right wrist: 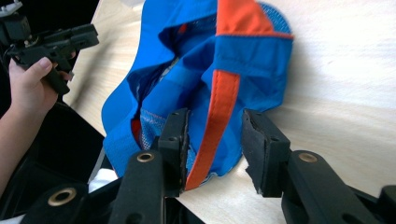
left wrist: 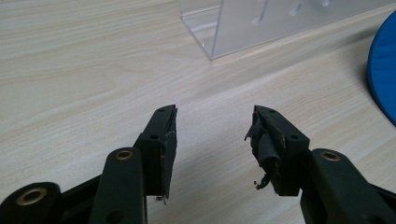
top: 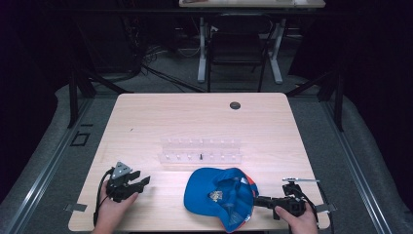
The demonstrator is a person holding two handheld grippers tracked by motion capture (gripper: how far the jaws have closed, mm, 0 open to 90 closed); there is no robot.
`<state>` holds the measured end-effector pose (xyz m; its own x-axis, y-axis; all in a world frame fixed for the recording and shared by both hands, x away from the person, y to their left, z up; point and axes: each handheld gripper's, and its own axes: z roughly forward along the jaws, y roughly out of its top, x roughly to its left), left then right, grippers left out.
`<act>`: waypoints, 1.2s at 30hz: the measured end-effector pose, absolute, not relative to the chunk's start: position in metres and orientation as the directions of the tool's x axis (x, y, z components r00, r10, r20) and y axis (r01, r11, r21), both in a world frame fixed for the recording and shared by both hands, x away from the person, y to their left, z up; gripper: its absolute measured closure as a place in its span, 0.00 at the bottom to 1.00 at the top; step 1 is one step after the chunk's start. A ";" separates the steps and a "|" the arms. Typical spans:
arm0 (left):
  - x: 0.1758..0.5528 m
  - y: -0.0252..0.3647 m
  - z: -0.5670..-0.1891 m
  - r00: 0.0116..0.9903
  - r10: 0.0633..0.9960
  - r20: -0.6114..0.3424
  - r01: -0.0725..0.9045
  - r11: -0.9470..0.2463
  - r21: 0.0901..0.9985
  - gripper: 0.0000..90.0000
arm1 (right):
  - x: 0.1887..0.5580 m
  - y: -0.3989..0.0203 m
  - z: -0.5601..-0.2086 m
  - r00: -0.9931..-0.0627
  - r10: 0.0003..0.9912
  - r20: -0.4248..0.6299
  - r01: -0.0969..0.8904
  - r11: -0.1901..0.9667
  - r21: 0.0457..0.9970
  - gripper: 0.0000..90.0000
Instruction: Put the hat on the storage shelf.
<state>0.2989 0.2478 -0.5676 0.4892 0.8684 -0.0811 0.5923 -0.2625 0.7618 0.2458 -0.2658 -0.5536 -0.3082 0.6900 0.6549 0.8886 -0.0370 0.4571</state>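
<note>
1. Cap (top: 219,197): blue baseball cap with orange trim, lying upside down at the lower centre of the high view, near the front edge of the worktop (top: 146,122). A small pale patch sits inside the crown; I cannot tell what it is. In the right gripper view the cap (right wrist: 196,74) runs from the top centre down to the middle of the frame, with an orange strip along its rear edge.

2. Right tongs (top: 257,200): at the lower right of the high view, held in my right hand (top: 297,219), pointing toward the cap's right edge. In the right gripper view I see the right tongs (right wrist: 214,140) half-open around the cap's rear edge. The orange strip lies between the jaws. The left jaw is at the fabric, while the right jaw stands apart from it over bare wood. I see no pinch on the cloth.

3. Left tongs (top: 142,183): at the lower left of the high view, held in my left hand (top: 114,209), well apart from the cap. In the left gripper view the left tongs (left wrist: 212,121) stand wide, with nothing between the jaws and bare worktop beneath. The pad on the right jaw looks frayed.

4. Clear acrylic rack (top: 200,150): two rows with small pegs, at the centre of the high view, just beyond the cap. Its corner (left wrist: 261,23) shows at the top of the left gripper view.

5. Grommet hole (top: 235,105): dark and round, at the worktop's far edge.
</note>
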 end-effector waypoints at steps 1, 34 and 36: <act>0.299 0.248 -0.568 0.488 0.869 -0.081 0.592 -0.261 0.763 0.56 | 0.246 -0.264 -0.555 -0.305 0.688 0.659 0.891 -0.038 0.452 0.69; 0.299 0.247 -0.568 0.493 0.867 -0.076 0.590 -0.269 0.761 0.56 | 0.248 -0.267 -0.558 -0.259 0.635 0.727 0.909 -0.094 0.406 0.86; 0.299 0.247 -0.568 0.493 0.867 -0.075 0.591 -0.270 0.761 0.56 | 0.249 -0.269 -0.556 -0.257 0.639 0.725 0.908 -0.096 0.407 0.86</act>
